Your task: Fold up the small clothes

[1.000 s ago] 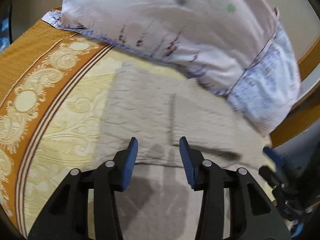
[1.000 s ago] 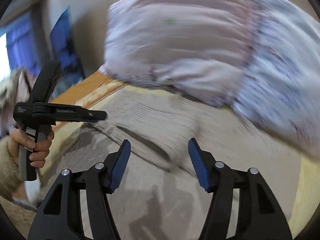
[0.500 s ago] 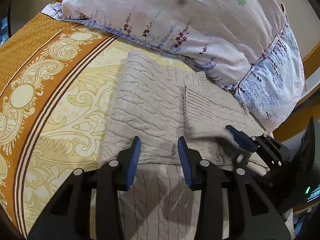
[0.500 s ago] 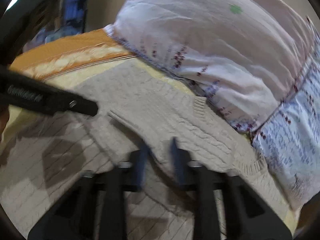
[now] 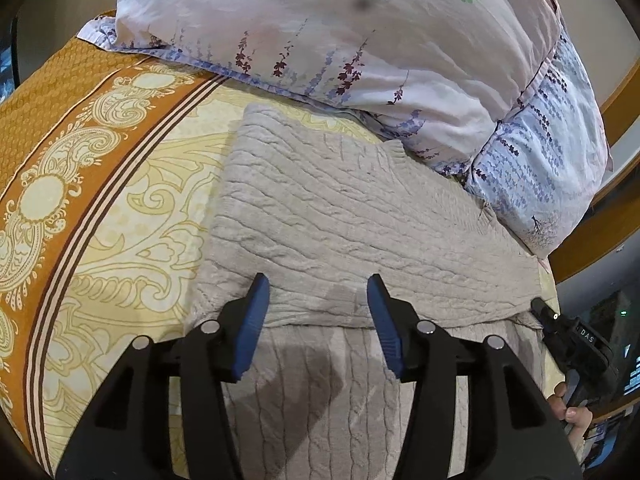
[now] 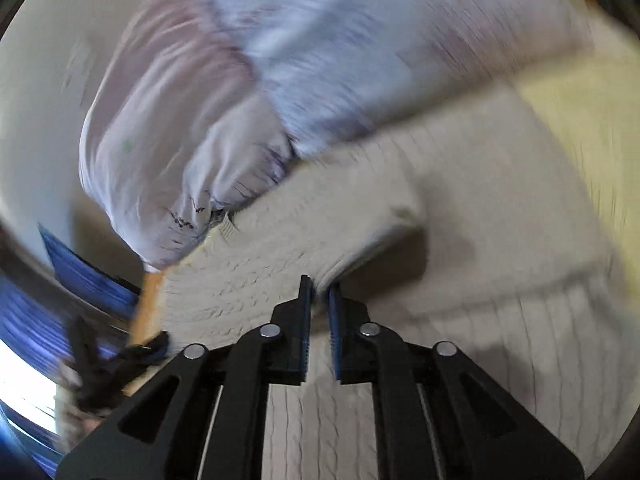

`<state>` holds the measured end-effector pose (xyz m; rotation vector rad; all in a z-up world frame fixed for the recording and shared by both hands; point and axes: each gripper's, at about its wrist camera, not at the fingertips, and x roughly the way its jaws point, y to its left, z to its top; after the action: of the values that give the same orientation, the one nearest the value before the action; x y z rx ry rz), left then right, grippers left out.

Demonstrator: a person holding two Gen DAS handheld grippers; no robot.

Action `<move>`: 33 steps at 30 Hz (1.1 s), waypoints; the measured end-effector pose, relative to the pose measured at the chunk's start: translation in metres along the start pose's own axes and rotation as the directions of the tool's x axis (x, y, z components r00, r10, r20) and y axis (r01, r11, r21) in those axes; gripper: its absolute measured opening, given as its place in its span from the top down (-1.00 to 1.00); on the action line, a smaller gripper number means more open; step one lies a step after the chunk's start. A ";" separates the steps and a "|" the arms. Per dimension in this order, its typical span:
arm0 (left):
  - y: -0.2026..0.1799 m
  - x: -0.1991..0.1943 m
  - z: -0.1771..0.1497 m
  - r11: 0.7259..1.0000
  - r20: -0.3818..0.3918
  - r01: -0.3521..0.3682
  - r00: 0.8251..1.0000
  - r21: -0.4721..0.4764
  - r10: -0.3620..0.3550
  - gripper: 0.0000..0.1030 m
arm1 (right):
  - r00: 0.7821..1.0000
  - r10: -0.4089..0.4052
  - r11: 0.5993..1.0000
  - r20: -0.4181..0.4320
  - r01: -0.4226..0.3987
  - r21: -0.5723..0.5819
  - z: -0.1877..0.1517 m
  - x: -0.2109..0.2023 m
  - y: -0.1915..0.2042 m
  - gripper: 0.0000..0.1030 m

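A beige cable-knit sweater [image 5: 340,224] lies on the bed, its upper part folded over the lower part. My left gripper [image 5: 318,304] is open and empty, hovering just above the fold's near edge. In the blurred right wrist view the right gripper [image 6: 319,292] is shut on a raised fold of the sweater [image 6: 360,248], lifting that edge off the layer below. The right gripper's black body [image 5: 576,348] shows at the sweater's right edge in the left wrist view.
A floral pillow [image 5: 360,40] lies right behind the sweater, touching its far edge. The bedspread [image 5: 80,184] is yellow with an orange patterned border on the left. A wooden bed frame [image 5: 608,216] runs along the right.
The right gripper shut on the sweater's fold and swung to the right side of the sweater. The left gripper opened wider and stayed over the fold's near edge.
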<state>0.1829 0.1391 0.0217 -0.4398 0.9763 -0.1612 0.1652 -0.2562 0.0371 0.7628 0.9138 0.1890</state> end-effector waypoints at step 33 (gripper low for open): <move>-0.003 -0.006 -0.005 0.998 -0.008 0.053 0.999 0.029 -0.053 -0.32 | 0.982 -0.189 0.980 0.007 0.189 -0.058 0.025 -0.002 -0.030 0.62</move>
<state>0.1757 0.1368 0.0253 -0.4381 0.9687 -0.2247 0.1781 -0.2920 0.0279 0.6182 0.9693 0.0472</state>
